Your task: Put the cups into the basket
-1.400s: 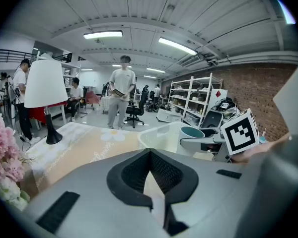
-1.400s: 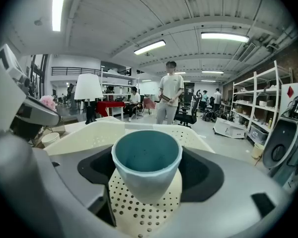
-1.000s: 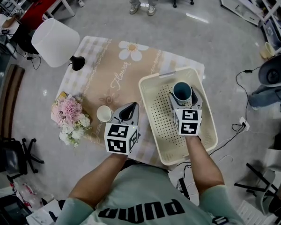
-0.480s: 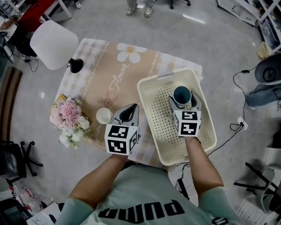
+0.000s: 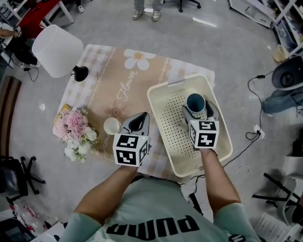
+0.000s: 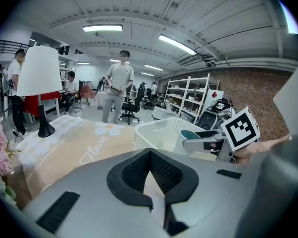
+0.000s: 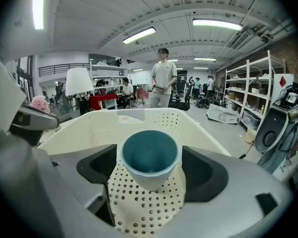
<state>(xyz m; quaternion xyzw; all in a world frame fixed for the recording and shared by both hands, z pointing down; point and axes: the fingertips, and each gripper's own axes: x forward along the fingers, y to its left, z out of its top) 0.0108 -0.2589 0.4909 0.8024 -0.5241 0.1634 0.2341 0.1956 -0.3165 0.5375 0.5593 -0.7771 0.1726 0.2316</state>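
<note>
- Nothing has shifted on the table (image 5: 111, 89) since a second ago; both grippers stay put.
- White cup (image 5: 111, 124) stands on the cloth just beside the left gripper (image 5: 140, 116), whose jaws are together and empty.
- Basket (image 5: 152, 99), near end covered by a marker cube: right gripper (image 5: 196, 108) clamps the blue cup (image 7: 150, 155) inside it.

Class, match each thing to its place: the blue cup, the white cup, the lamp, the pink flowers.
1 blue cup
2 white cup
3 lamp
4 pink flowers

a far left corner of the tablecloth
b between the right gripper jaws, over the basket
c near left edge of the tablecloth
d on the tablecloth, beside the left gripper

Pairs: 1-b, 2-d, 3-a, 4-c
</note>
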